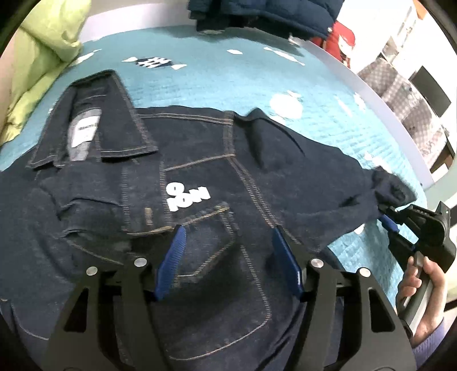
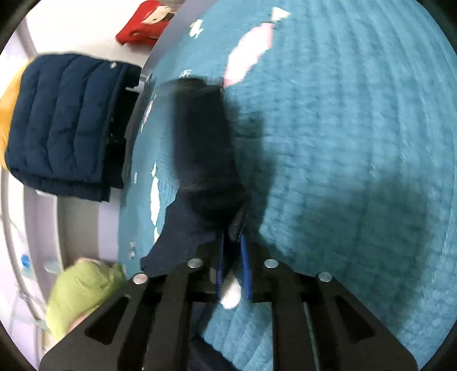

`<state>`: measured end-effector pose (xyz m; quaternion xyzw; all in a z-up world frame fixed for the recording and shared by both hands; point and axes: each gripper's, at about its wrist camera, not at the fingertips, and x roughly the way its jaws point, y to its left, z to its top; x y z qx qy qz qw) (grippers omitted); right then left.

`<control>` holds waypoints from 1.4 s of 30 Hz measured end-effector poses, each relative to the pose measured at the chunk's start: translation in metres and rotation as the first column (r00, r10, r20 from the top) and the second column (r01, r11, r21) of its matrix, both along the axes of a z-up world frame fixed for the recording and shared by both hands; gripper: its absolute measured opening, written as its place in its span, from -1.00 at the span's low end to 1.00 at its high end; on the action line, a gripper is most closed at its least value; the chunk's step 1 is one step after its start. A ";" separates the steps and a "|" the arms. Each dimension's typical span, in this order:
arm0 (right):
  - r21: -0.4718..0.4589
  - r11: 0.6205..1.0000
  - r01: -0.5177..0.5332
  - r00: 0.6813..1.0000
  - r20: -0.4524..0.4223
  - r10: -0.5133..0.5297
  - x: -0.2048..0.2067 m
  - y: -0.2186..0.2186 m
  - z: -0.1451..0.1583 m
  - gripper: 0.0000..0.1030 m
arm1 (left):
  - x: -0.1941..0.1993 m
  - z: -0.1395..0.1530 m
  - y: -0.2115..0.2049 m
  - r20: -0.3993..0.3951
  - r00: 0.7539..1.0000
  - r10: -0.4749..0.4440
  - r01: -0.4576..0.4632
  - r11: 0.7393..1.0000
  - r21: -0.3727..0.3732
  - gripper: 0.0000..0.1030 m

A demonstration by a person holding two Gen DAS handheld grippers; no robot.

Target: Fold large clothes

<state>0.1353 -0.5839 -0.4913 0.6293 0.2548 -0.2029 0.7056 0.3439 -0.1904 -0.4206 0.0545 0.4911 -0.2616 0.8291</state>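
Note:
A dark denim jacket point(image 1: 200, 159) with tan stitching and white letters lies spread on the teal bedspread point(image 1: 228, 82), collar at the upper left. My left gripper point(image 1: 228, 237) is open and hovers just above the jacket's chest pocket, holding nothing. My right gripper point(image 2: 234, 242) is shut on the jacket's sleeve cuff point(image 2: 205, 159) and holds it lifted off the bedspread point(image 2: 342, 142). It also shows at the right of the left wrist view point(image 1: 385, 212), clamped on the sleeve end point(image 1: 394, 188).
A lime green quilt point(image 1: 40, 65) lies at the bed's left side. A folded navy puffer jacket point(image 2: 62, 120) and a red cushion point(image 2: 142, 25) sit beyond the bed's far edge. The bed's pale edge point(image 1: 385, 105) curves along the right.

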 end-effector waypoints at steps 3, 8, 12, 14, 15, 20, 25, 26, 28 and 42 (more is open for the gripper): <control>-0.003 1.000 0.018 1.000 0.017 -0.018 -0.006 -0.008 0.002 -0.19 | -0.005 -0.011 -0.017 -0.018 0.999 -0.037 0.038 0.999 0.026 0.23; 0.009 1.000 0.008 1.000 0.030 -0.008 0.003 -0.021 0.001 -0.08 | -0.009 -0.035 -0.037 -0.052 0.997 -0.065 0.069 0.994 0.085 0.22; 0.048 0.998 0.032 0.989 0.146 -0.038 0.000 -0.020 0.022 -0.07 | -0.008 -0.040 -0.040 -0.051 0.996 -0.074 0.079 0.992 0.101 0.23; 0.032 0.999 0.029 0.989 0.143 -0.034 -0.003 -0.017 0.032 0.04 | -0.008 -0.040 -0.040 -0.054 0.996 -0.075 0.080 0.992 0.095 0.23; 0.030 0.999 0.043 0.987 0.150 -0.047 -0.005 -0.016 0.035 0.07 | -0.008 -0.040 -0.040 -0.055 0.996 -0.075 0.080 0.993 0.090 0.23; 0.016 0.999 0.033 0.999 -0.014 -0.032 0.016 -0.026 0.016 -0.01 | -0.010 -0.031 -0.029 -0.073 0.995 -0.065 0.068 0.997 0.036 0.24; -0.083 0.997 0.008 1.000 -0.021 -0.010 0.022 -0.026 0.021 -0.86 | -0.003 -0.009 0.003 -0.060 0.998 -0.012 0.010 0.999 -0.040 0.24; -0.145 0.989 -0.010 1.000 0.000 0.010 0.025 -0.021 0.033 -0.88 | -0.002 -0.006 0.009 -0.057 0.998 -0.001 -0.002 0.999 -0.052 0.24; -0.248 0.968 -0.032 0.999 0.029 0.040 0.032 -0.010 0.059 -0.88 | 0.002 0.002 0.024 -0.053 0.998 0.030 -0.034 0.997 -0.073 0.24; -0.691 0.532 -0.489 0.687 0.071 0.724 0.156 0.273 0.202 -0.90 | 0.017 0.038 0.212 -0.003 0.927 0.375 -0.375 0.925 -0.059 0.24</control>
